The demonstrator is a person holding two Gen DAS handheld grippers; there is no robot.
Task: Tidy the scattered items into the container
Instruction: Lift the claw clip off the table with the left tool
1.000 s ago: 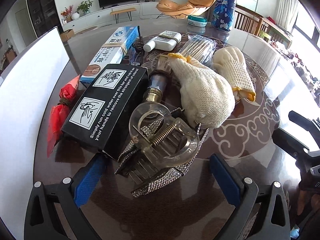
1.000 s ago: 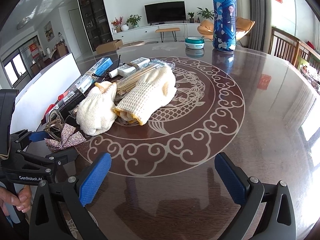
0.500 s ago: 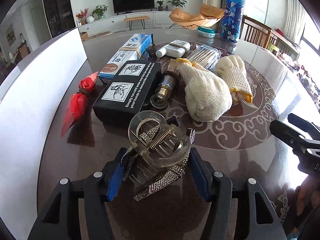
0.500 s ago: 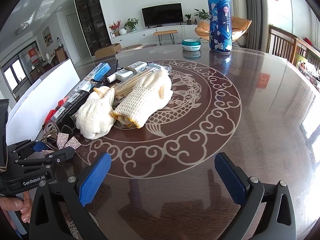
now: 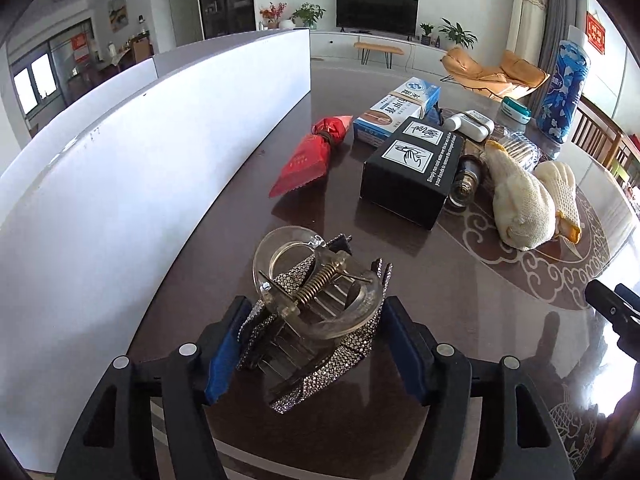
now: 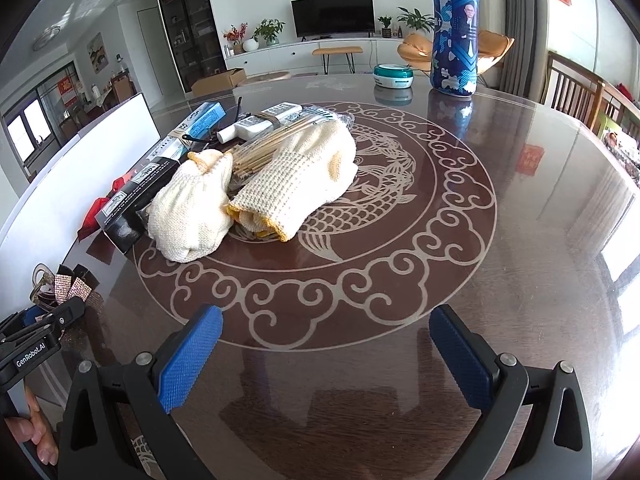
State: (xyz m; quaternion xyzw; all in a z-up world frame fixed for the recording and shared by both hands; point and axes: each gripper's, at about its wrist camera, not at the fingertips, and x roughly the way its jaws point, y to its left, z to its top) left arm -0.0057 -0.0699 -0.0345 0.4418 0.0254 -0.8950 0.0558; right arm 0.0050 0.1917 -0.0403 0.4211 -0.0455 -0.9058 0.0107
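My left gripper (image 5: 316, 340) is shut on a clear hair claw clip with a rhinestone bow (image 5: 316, 304) and holds it above the dark table, close to the white container wall (image 5: 132, 184). The clip also shows at the left edge of the right wrist view (image 6: 60, 286). My right gripper (image 6: 324, 356) is open and empty over the table's front part. Scattered items lie beyond: a black box (image 5: 412, 168), a red packet (image 5: 308, 156), a blue-white box (image 5: 396, 110), two knit gloves (image 6: 256, 188), bamboo sticks (image 6: 272, 140) and a white bottle (image 6: 260, 122).
A tall blue patterned canister (image 6: 456, 28) and a small teal-white round tin (image 6: 392, 76) stand at the table's far side. A small brass-and-glass bottle (image 5: 466, 184) lies beside the black box. Wooden chairs (image 6: 576, 88) stand at the right.
My left gripper closed on the hair clip, lifted it and swung left toward the white container. The right gripper stayed open and barely moved.
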